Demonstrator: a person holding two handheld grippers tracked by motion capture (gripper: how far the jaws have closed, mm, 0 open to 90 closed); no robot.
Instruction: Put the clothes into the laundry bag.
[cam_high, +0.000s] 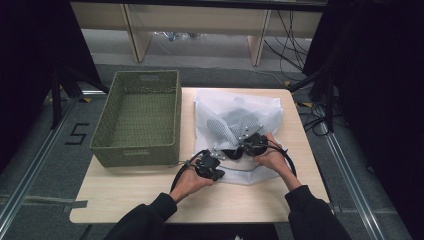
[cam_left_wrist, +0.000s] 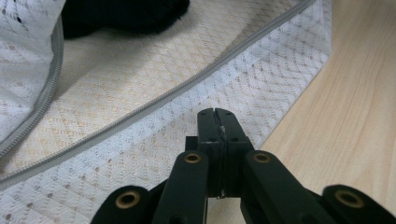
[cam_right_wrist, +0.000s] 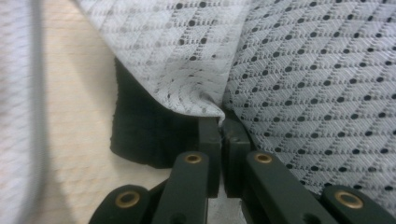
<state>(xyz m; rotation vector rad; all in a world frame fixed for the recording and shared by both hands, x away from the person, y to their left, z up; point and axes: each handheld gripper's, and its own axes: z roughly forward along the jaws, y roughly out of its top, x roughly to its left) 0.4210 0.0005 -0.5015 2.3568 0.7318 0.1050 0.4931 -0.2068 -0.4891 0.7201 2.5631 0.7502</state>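
Observation:
A white mesh zip bag (cam_high: 235, 106) lies on the wooden table (cam_high: 150, 200) with a dark garment (cam_high: 231, 153) at its open mouth. My right gripper (cam_high: 247, 144) is shut on a pucker of the bag's upper mesh layer (cam_right_wrist: 303, 70), and the dark garment (cam_right_wrist: 140, 135) shows under that flap. At the bag's near left corner, my left gripper (cam_high: 220, 161) is shut. Its closed tips (cam_left_wrist: 215, 114) rest over the bag's lower mesh (cam_left_wrist: 116, 140), just below the grey zipper (cam_left_wrist: 154, 105). Whether they pinch the fabric I cannot tell. The dark garment (cam_left_wrist: 126, 14) lies farther in.
A green woven basket (cam_high: 135, 155) stands on the table's left half, close beside the bag. Bare wood runs along the front edge and to the bag's right (cam_left_wrist: 355, 116). Cables trail from both grippers over the person's hands.

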